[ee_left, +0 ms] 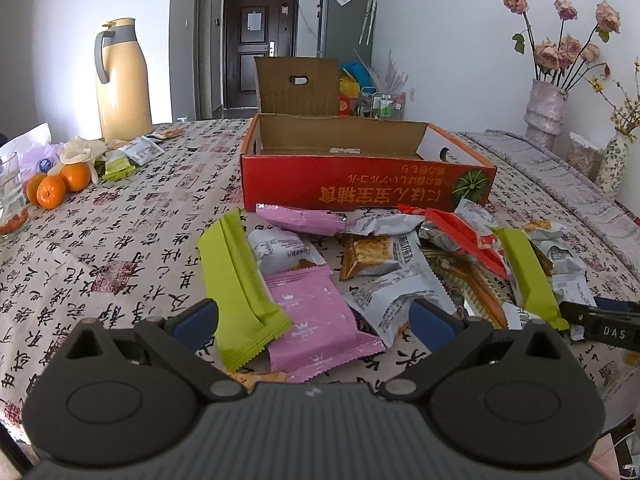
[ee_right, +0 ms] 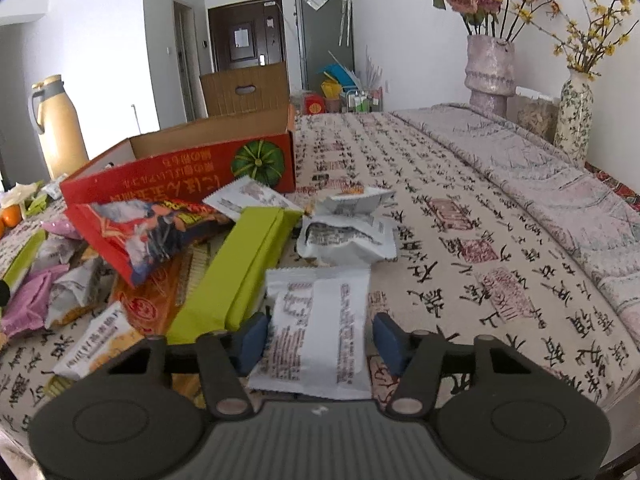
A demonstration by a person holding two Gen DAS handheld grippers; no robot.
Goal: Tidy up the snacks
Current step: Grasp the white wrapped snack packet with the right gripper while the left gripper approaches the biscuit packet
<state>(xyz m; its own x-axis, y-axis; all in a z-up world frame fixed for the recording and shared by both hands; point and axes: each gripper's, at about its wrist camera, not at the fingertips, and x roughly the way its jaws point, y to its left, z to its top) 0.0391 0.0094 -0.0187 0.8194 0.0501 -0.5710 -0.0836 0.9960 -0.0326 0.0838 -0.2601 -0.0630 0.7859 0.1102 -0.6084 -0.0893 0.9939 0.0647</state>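
On the tabletop (ee_right: 460,216), bare cloth is lying right of the snacks; my right tongs (ee_right: 318,344) are straddling a white packet (ee_right: 316,332), unclamped; left tongs (ee_left: 312,320) are gaping over a pink packet (ee_left: 316,316).

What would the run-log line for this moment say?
stage: picking snacks | right gripper: fingers astride white packet, not gripping | left gripper: open over pink packet | red box: nearly empty
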